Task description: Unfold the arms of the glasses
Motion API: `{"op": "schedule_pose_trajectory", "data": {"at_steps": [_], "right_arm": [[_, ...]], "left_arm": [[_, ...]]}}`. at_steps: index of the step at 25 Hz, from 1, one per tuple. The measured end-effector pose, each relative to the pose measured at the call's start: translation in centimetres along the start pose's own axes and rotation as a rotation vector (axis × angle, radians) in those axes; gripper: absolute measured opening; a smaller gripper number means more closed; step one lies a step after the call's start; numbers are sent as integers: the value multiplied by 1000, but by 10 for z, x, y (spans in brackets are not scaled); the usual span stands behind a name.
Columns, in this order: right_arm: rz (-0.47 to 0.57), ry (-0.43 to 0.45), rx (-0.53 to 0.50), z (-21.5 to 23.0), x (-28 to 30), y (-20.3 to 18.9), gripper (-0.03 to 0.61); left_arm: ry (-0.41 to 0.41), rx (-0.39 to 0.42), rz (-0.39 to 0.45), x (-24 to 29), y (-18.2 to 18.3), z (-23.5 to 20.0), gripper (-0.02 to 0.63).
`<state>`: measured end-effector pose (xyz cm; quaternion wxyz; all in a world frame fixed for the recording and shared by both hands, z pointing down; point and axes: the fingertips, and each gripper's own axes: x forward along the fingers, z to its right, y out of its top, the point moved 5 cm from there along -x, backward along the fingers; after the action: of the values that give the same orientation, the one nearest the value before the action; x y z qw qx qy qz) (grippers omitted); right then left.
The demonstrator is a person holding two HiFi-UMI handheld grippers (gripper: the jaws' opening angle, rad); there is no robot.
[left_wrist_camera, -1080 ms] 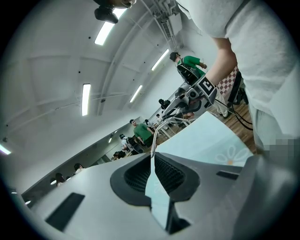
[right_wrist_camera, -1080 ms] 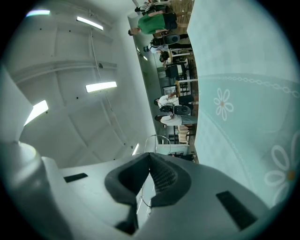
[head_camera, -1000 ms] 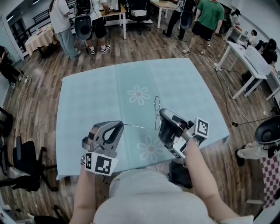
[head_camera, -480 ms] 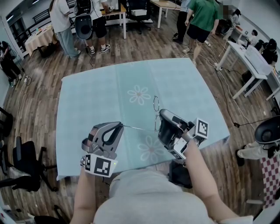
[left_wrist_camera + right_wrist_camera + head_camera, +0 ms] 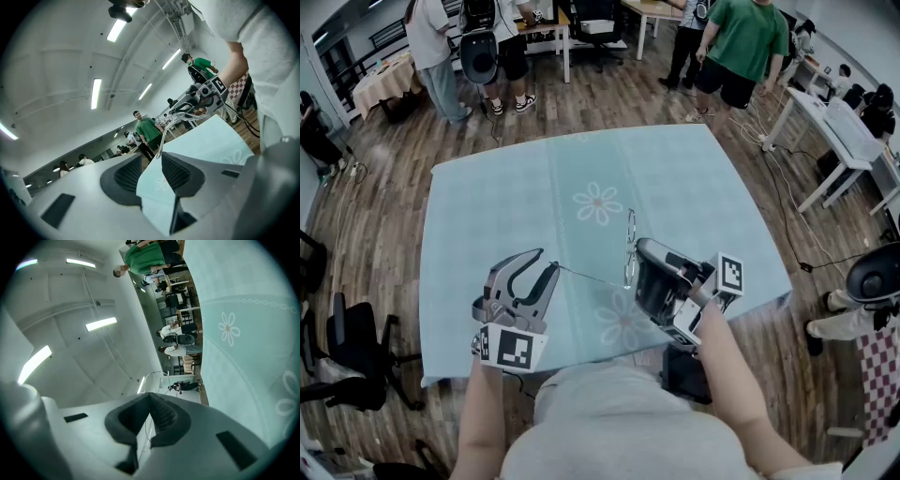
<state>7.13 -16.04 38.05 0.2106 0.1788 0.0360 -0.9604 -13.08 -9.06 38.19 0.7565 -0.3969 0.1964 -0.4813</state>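
I'm looking at thin wire-framed glasses [image 5: 629,251] with rounded rims, held on edge above the near part of the table. The right gripper [image 5: 637,268] is pinching them: its dark ribbed pads [image 5: 161,416] are meeting on the fine wire of the frame. One slim temple arm [image 5: 592,277] is sticking out sideways toward the left gripper [image 5: 546,262]. That gripper's jaws have just been opening and are standing partly apart. In the left gripper view the curved arm tip is sitting between the pad tips, and neither cross-hatched pad is pressing on it. Both grippers are showing smooth grey moulded shells, each carrying a cube of black-and-white square markers.

The table is wearing a pale teal cloth [image 5: 487,206], matte, with faint seams and white daisy prints [image 5: 597,202]. Around it dark wood plank flooring [image 5: 384,187] is running, with black office chairs [image 5: 347,347] at the left, white desks [image 5: 844,122] at the right, and people standing at the far end, one in a green shirt [image 5: 741,37]. Long strip lights [image 5: 96,91] are glowing on the white ceiling.
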Motion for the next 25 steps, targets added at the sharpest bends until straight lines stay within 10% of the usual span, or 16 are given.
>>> {"op": "schedule_pose_trajectory", "data": {"at_steps": [14,25], "right_arm": [[-9,32,-2,-8,3,-3,8],[-8,64,14,-10,5,-5,8]], "left_arm": [[-12,-288,-18,9,-23,11,179],[-72,-352,-62,15,-39,36,178]]}}
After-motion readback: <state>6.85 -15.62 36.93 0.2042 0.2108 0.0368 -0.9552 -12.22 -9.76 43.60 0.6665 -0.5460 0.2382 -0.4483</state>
